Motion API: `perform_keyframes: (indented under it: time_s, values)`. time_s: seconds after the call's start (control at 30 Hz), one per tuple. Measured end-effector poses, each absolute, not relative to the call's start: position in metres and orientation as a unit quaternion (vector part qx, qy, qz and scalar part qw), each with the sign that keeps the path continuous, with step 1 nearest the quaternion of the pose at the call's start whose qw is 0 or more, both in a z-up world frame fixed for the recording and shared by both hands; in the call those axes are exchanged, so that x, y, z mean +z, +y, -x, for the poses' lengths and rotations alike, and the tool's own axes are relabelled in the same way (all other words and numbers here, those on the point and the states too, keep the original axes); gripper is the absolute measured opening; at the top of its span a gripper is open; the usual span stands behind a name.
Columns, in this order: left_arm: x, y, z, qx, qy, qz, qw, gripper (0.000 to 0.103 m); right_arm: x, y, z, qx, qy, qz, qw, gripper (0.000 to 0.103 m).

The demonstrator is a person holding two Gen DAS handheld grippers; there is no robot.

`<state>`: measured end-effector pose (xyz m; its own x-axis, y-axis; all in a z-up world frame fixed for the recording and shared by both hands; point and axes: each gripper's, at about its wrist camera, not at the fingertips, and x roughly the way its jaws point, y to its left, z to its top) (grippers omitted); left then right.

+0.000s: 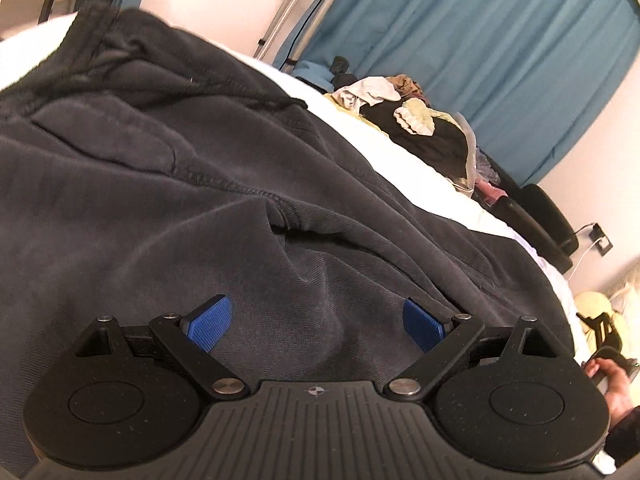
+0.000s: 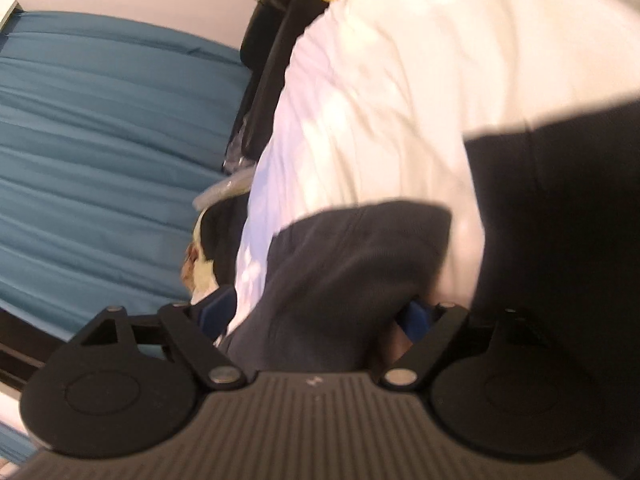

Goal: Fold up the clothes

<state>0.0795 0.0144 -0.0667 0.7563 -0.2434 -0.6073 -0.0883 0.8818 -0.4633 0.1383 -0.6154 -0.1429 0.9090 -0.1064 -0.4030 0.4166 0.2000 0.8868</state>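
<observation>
Blue pads on the left gripper (image 1: 316, 322) stand wide apart, low over a dark garment (image 1: 168, 168), nothing between them. The right gripper (image 2: 320, 312) also shows its jaws spread, with a flap of the same dark cloth (image 2: 352, 264) lying between them; whether the pads bear on it cannot be told, as that view is blurred.

The garment lies spread over a white sheet (image 1: 400, 148), rumpled, with a seam ridge and a pocket fold just ahead of the left pads. Beyond it, a pile of mixed clothes (image 1: 408, 120) sits near the bed's far edge, before a teal curtain (image 1: 500, 40).

Judgement: the stage of folding cannot be settled. For a clean fold, each gripper should take a hem or seam, not loose mid-panel cloth; bunching there would carry wrinkles into the fold.
</observation>
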Motion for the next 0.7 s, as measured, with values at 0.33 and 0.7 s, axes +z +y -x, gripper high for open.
perform_keyframes:
  time_s: [0.33, 0.7]
  values:
    - [-0.075, 0.011, -0.088, -0.041, 0.351, 0.247, 0.902, 0.094, -0.125, -0.621, -0.164, -0.207, 0.127, -0.482, 0.842, 0.005]
    - [-0.077, 0.008, -0.089, -0.044, 0.35, 0.241, 0.904, 0.094, -0.108, -0.619, -0.15, -0.251, 0.1, -0.316, 0.91, 0.004]
